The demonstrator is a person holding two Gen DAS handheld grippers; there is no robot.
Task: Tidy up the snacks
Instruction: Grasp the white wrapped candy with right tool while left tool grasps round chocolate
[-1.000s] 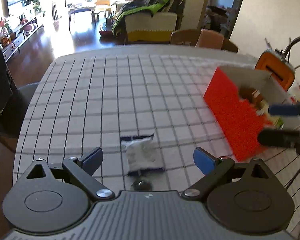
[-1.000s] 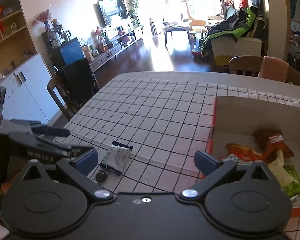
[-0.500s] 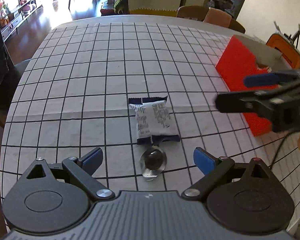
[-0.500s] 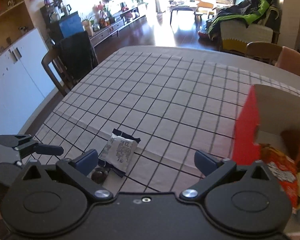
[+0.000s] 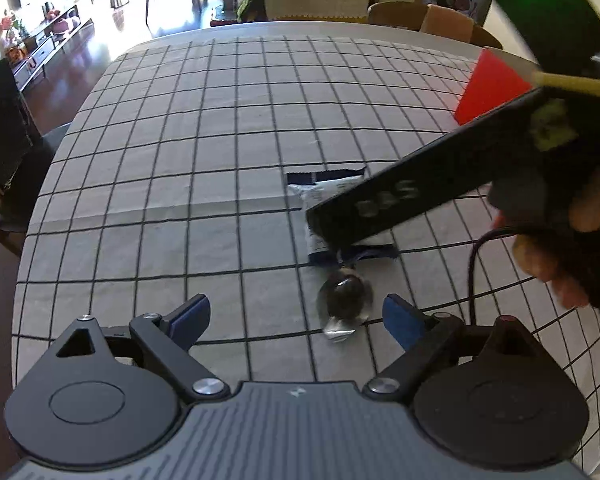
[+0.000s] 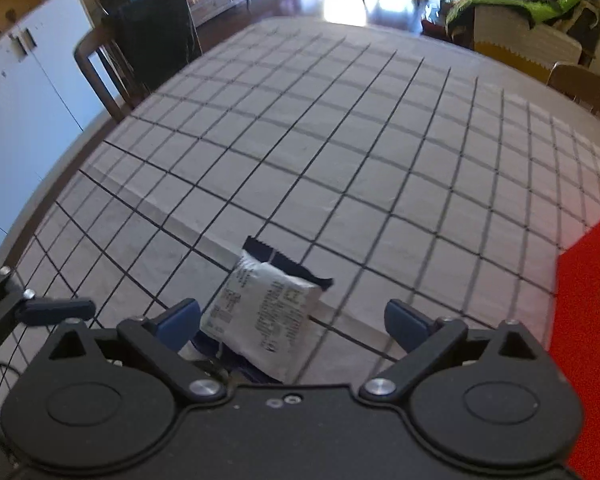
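Left gripper (image 5: 296, 318): jaws wide apart, just closing a little, nothing pressed between them; a small dark wrapped candy (image 5: 346, 294) lies between the blue pads, nearer the right one, apart from both.
Right gripper (image 6: 292, 322): jaws wide apart, just closing a little; the white snack packet (image 6: 266, 320) lies between the pads, close to the left pad, touched by neither.
Snack packet: flat on the checked tablecloth (image 6: 340, 140), dark crimped ends at its near and far edges; in the left wrist view the right gripper's body covers its middle.
Candy: just near of the packet's near edge.
Red box (image 6: 588, 320): at the right, its wall well apart from the packet.
Open room: bare cloth far and left of the packet, up to the table's rounded edge.
Edges: chairs stand past the far and left rims.
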